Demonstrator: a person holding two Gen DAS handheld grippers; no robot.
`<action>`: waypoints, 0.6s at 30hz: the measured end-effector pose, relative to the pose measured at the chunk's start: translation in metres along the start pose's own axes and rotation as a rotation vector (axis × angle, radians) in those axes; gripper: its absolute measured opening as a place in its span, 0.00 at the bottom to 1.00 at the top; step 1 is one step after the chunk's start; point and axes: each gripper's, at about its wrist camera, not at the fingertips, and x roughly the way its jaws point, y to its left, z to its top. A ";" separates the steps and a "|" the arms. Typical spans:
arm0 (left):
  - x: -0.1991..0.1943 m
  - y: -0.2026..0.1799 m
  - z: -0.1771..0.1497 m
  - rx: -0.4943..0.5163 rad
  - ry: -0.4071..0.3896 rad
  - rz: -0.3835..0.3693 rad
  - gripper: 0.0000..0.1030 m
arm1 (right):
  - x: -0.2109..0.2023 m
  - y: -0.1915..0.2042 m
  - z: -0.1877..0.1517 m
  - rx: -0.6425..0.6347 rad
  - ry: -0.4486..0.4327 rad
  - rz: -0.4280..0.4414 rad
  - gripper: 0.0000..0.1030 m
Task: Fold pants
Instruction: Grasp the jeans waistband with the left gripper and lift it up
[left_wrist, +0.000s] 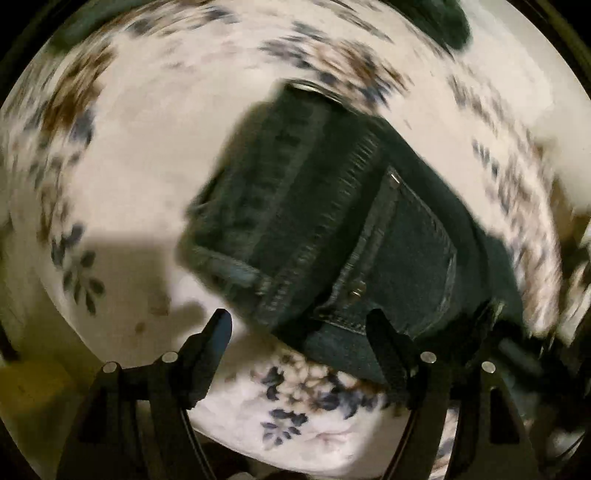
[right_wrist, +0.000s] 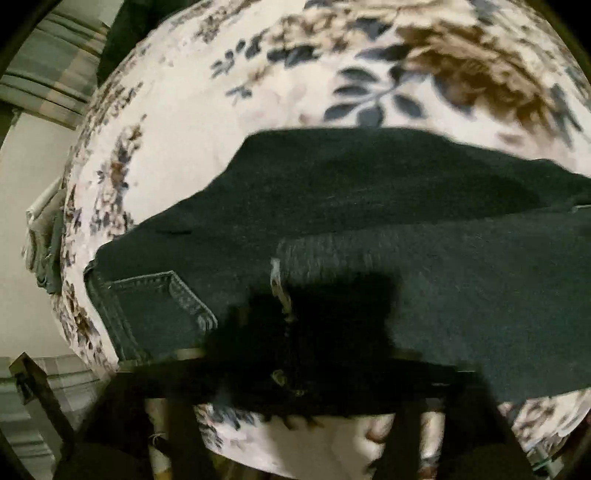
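The dark denim pants (left_wrist: 332, 221) lie folded into a compact bundle on a white floral bedsheet (left_wrist: 140, 147), a back pocket (left_wrist: 406, 251) facing up. My left gripper (left_wrist: 299, 325) is open just above the bundle's near edge, its right finger (left_wrist: 384, 343) over the denim and its left finger (left_wrist: 218, 332) over the sheet. In the right wrist view the pants (right_wrist: 369, 206) stretch across the sheet (right_wrist: 221, 110), a pocket (right_wrist: 155, 302) at the left. My right gripper (right_wrist: 314, 314) is a dark blur over the pants' near edge; its fingers are not distinguishable.
The bed's edge (right_wrist: 74, 229) drops to a pale floor at the left of the right wrist view. A grey folded cloth (right_wrist: 48, 236) lies there. A dark garment (left_wrist: 443, 22) sits at the far top of the left wrist view.
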 end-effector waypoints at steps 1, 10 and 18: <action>0.000 0.017 -0.001 -0.082 -0.008 -0.059 0.71 | -0.003 -0.001 -0.004 -0.007 -0.001 -0.011 0.73; 0.031 0.034 -0.012 -0.327 -0.094 -0.372 0.69 | -0.003 -0.046 -0.023 0.057 0.055 -0.061 0.73; 0.015 0.024 -0.017 -0.264 -0.216 -0.342 0.23 | -0.002 -0.035 -0.014 0.011 0.039 -0.085 0.73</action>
